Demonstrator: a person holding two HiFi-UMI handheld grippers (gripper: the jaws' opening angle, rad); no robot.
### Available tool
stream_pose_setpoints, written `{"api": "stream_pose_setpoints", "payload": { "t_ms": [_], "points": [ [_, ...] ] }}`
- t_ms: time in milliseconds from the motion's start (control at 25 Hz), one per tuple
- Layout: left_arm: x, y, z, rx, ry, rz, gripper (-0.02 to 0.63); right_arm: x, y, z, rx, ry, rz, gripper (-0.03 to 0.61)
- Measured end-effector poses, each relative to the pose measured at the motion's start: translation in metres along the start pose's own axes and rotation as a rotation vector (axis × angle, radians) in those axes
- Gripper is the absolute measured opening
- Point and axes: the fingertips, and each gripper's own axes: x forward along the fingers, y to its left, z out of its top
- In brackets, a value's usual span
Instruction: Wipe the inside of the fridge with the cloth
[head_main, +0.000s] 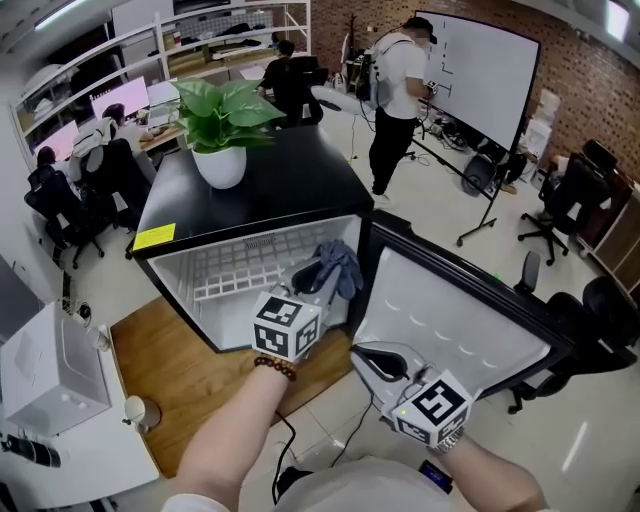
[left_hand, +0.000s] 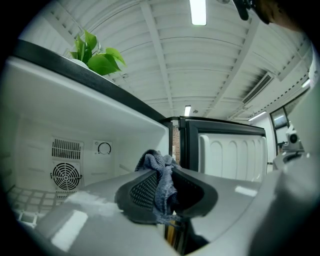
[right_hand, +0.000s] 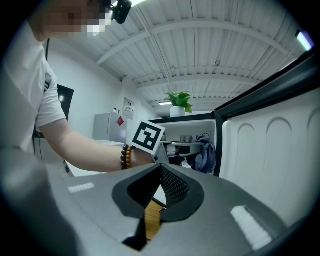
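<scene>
A black mini fridge (head_main: 250, 190) stands with its door (head_main: 450, 320) swung open to the right. My left gripper (head_main: 318, 278) reaches into the white interior, shut on a blue-grey cloth (head_main: 340, 265) near the right side wall. In the left gripper view the cloth (left_hand: 161, 180) is bunched between the fingers and hangs below them, with the rear fan grille (left_hand: 66, 175) and dial (left_hand: 104, 148) behind. My right gripper (head_main: 365, 355) is shut and empty, held low in front of the open door. From the right gripper view the cloth (right_hand: 205, 154) shows inside the fridge.
A potted plant (head_main: 222, 125) sits on the fridge top. A white wire shelf (head_main: 245, 262) crosses the interior. A white box (head_main: 50, 375) stands at the left on a wooden floor patch. A person (head_main: 395, 95) stands by a whiteboard (head_main: 485, 70) behind; office chairs are around.
</scene>
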Motion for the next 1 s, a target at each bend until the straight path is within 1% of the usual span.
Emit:
{"api": "stream_pose_setpoints", "payload": {
  "t_ms": [120, 280, 400, 440, 520, 640, 720, 880, 1000],
  "points": [
    [-0.015, -0.005, 0.0, 0.012, -0.005, -0.041, 0.086, 0.003, -0.004, 0.003, 0.004, -0.007, -0.018, 0.002],
    [-0.043, -0.011, 0.0, 0.047, -0.006, -0.123, 0.086, 0.007, -0.016, 0.011, 0.015, -0.026, -0.041, 0.005],
    [-0.068, -0.013, -0.003, 0.063, 0.001, -0.189, 0.087, 0.014, -0.023, 0.017, 0.02, -0.034, -0.044, 0.023],
    [-0.077, -0.014, -0.004, 0.069, 0.005, -0.212, 0.087, 0.018, -0.025, 0.019, 0.02, -0.032, -0.039, 0.04],
    [-0.095, -0.016, -0.006, 0.07, 0.01, -0.26, 0.087, 0.027, -0.024, 0.019, 0.02, -0.018, -0.013, 0.12],
    [-0.122, -0.018, -0.005, 0.041, 0.007, -0.336, 0.087, 0.044, -0.019, 0.016, 0.019, 0.018, 0.047, 0.203],
    [-0.139, -0.02, -0.004, 0.022, 0.012, -0.398, 0.087, 0.055, -0.011, 0.013, 0.013, 0.038, 0.111, 0.249],
    [-0.171, -0.022, 0.0, -0.038, 0.012, -0.524, 0.087, 0.075, 0.019, 0.015, -0.002, 0.062, 0.296, 0.297],
    [-0.189, -0.022, -0.001, -0.084, 0.019, -0.593, 0.089, 0.086, 0.041, 0.015, 0.001, 0.082, 0.424, 0.326]
  ]
}}
